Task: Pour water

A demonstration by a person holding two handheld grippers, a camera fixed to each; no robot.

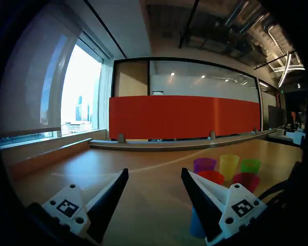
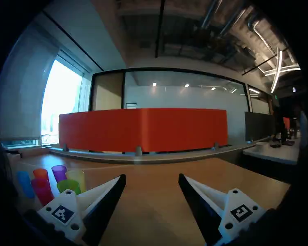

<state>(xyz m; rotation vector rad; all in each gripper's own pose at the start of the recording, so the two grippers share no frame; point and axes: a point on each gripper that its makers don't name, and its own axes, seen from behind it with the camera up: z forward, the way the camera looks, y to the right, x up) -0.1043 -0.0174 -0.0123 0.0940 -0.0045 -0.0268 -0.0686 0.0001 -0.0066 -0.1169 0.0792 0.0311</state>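
Several coloured plastic cups stand in a cluster on the wooden table [image 1: 154, 180]. In the left gripper view I see a purple cup [image 1: 204, 164], a yellow cup [image 1: 228, 165], a green cup [image 1: 250, 165], an orange-red cup [image 1: 212, 176], a magenta cup [image 1: 246, 180] and a blue cup [image 1: 196, 224] partly behind my right finger. My left gripper [image 1: 154, 172] is open, with nothing between its fingers, the cups ahead to its right. In the right gripper view the same cups sit at the left: blue [image 2: 24, 183], orange [image 2: 40, 174], purple [image 2: 59, 172], yellow [image 2: 77, 178], green [image 2: 68, 186], magenta [image 2: 42, 190]. My right gripper [image 2: 151, 177] is open and holds nothing.
An orange divider panel [image 1: 182, 116] runs along the table's far edge. A bright window [image 1: 80, 102] with a sill lies to the left. A lighter desk [image 2: 273, 151] with small items stands at the right, past the table's edge.
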